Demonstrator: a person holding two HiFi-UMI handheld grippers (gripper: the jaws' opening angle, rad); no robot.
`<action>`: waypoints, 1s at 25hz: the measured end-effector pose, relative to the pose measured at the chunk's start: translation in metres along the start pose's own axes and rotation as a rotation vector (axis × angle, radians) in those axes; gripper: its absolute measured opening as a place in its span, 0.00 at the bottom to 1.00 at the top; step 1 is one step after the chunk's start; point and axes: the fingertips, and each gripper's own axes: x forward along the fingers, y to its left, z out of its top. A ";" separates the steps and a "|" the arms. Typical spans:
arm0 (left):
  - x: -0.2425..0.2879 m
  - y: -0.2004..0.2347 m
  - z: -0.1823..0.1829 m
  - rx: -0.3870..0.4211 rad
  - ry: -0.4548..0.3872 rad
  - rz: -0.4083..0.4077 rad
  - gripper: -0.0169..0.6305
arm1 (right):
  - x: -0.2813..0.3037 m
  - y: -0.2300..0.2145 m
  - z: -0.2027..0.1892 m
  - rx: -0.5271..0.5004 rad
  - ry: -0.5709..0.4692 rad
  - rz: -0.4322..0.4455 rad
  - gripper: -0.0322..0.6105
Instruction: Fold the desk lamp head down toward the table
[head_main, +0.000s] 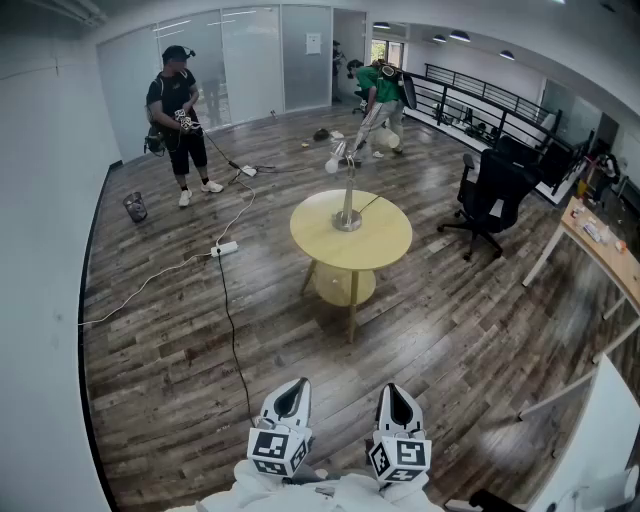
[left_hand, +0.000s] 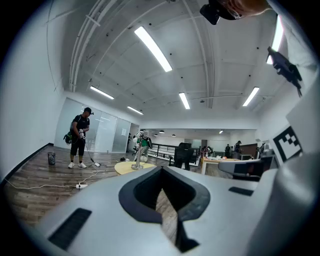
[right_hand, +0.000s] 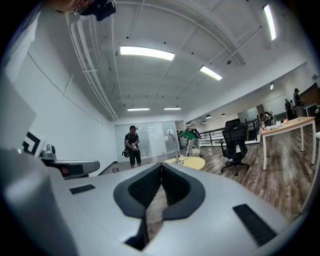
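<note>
desk lamp (head_main: 346, 195) standing on the round table (head_main: 385, 248), its head (head_main: 333, 164) raised and not yet folded down.
task not begun: left gripper (head_main: 291, 398) and right gripper (head_main: 398, 402) sit well apart from the table, each with its fingers closed together on nothing; no legible writing, only the square markers on the gripper cubes.

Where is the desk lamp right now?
In the head view the lamp stands on the round yellow table near the picture's centre, mid-room, with the black office chair to its right.
</note>
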 end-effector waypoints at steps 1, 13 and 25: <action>0.004 0.005 -0.002 0.003 0.011 -0.002 0.03 | 0.004 0.003 -0.002 0.006 0.004 -0.003 0.07; 0.065 0.035 -0.009 -0.004 0.054 -0.007 0.03 | 0.075 -0.010 -0.009 0.023 0.026 0.007 0.07; 0.185 0.057 0.007 0.007 0.058 0.042 0.03 | 0.194 -0.064 0.015 0.039 0.025 0.068 0.07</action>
